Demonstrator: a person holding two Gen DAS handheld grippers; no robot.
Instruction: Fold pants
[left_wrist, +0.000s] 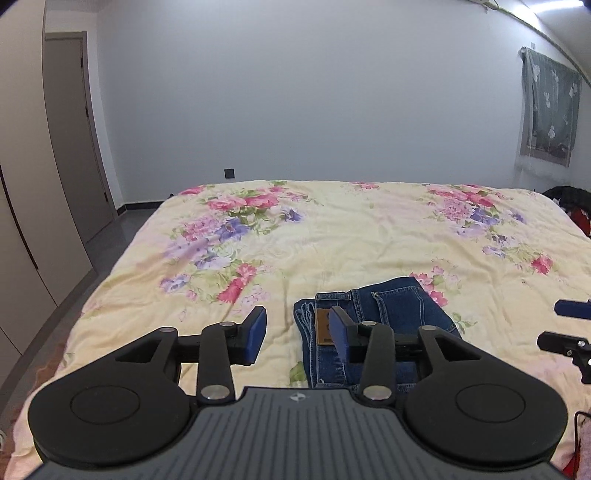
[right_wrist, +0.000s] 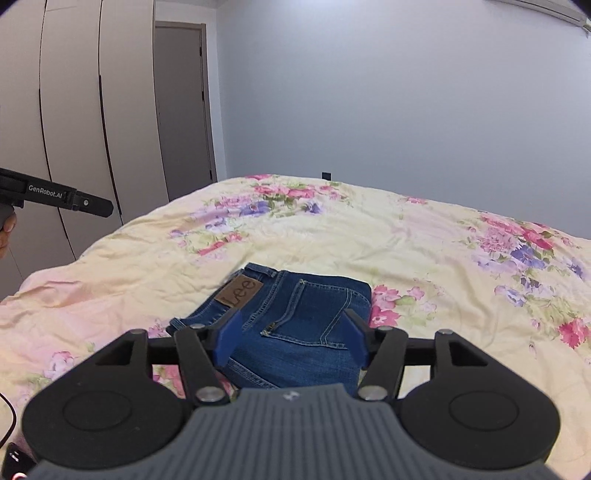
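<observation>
Floral bedspread fills my view; the folded jeans lie flat on it near the front edge, below my left tongs and right tongs, both spread and empty

The near end of the folded dark-blue denim jeans disappears under the grey ribbed gripper body at 6 o'clock in both wrist views. In the left view a blue finger pad covers part of the brown leather waistband patch, whose lettering cannot be read there. At 3 o'clock the right gripper is cut by the frame edge (only its finger ends show). Dark and red items beyond the flowered cream bedspread are too cropped to identify.
</observation>
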